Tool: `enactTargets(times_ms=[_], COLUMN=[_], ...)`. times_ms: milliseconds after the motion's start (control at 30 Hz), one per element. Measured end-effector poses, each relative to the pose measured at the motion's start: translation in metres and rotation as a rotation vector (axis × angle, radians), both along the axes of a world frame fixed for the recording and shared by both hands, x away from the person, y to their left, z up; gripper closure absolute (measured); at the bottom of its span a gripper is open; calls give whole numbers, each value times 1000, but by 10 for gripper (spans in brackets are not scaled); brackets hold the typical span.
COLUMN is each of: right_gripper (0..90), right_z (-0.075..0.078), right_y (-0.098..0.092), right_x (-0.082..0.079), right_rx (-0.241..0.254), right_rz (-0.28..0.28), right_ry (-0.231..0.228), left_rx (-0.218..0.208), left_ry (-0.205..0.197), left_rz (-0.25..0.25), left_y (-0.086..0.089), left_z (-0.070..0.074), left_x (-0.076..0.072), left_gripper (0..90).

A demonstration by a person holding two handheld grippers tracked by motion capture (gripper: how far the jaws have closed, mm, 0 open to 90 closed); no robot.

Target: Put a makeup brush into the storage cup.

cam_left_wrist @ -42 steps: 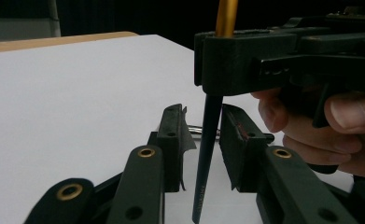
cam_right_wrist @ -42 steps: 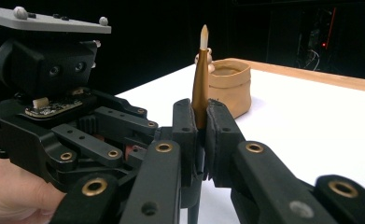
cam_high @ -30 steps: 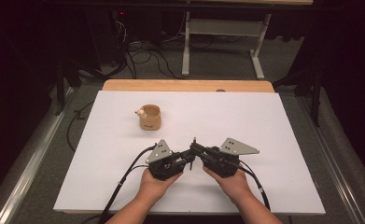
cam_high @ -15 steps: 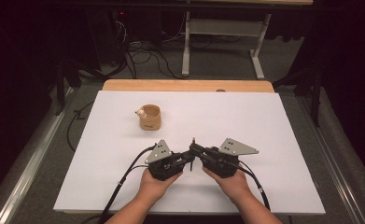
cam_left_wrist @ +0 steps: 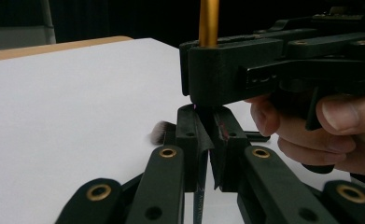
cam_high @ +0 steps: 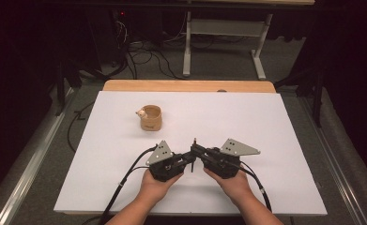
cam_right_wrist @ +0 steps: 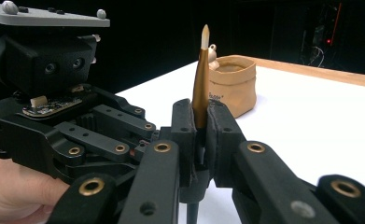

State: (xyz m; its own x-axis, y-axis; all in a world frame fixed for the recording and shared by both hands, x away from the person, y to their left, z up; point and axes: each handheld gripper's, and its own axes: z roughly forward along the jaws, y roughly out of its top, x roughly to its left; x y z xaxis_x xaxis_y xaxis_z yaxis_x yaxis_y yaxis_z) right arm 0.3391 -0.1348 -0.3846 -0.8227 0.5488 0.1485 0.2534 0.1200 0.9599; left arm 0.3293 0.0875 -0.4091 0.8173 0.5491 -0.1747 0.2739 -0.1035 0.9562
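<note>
A slim brush with a golden handle (cam_right_wrist: 200, 88) stands nearly upright, its pale tip on top. My right gripper (cam_right_wrist: 200, 112) is shut on the handle. Just below it, my left gripper (cam_left_wrist: 203, 119) is shut on the brush's thin dark lower stem (cam_left_wrist: 200, 196). A dark tuft of bristles (cam_left_wrist: 160, 133) shows beside the left jaw, close to the white tabletop. In the high view the two grippers meet nose to nose near the table's front middle, left gripper (cam_high: 189, 160) and right gripper (cam_high: 196, 151), with the brush (cam_high: 194, 142) sticking up between them.
A small tan pouch (cam_high: 150, 118) with a little pale figure on its rim stands on the white table (cam_high: 265, 122), back and left of the grippers; it also shows behind the brush as the tan pouch (cam_right_wrist: 232, 84). A wooden strip (cam_high: 186, 86) runs along the far edge.
</note>
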Motion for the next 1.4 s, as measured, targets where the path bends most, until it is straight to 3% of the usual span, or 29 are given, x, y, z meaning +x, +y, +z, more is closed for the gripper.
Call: enactTargets(times_ms=[800,1400], right_gripper=[723,623], right_z=[3,10], right_y=[-6,-19], right_x=[1,2], right_rx=[22,9], right_rz=[-2,-48], right_ry=[2,-28], left_rx=[11,-7], left_ry=[4,-5], left_rz=[15,51], left_y=[5,18], left_z=[0,4], left_x=[2,6], left_gripper=[832,832])
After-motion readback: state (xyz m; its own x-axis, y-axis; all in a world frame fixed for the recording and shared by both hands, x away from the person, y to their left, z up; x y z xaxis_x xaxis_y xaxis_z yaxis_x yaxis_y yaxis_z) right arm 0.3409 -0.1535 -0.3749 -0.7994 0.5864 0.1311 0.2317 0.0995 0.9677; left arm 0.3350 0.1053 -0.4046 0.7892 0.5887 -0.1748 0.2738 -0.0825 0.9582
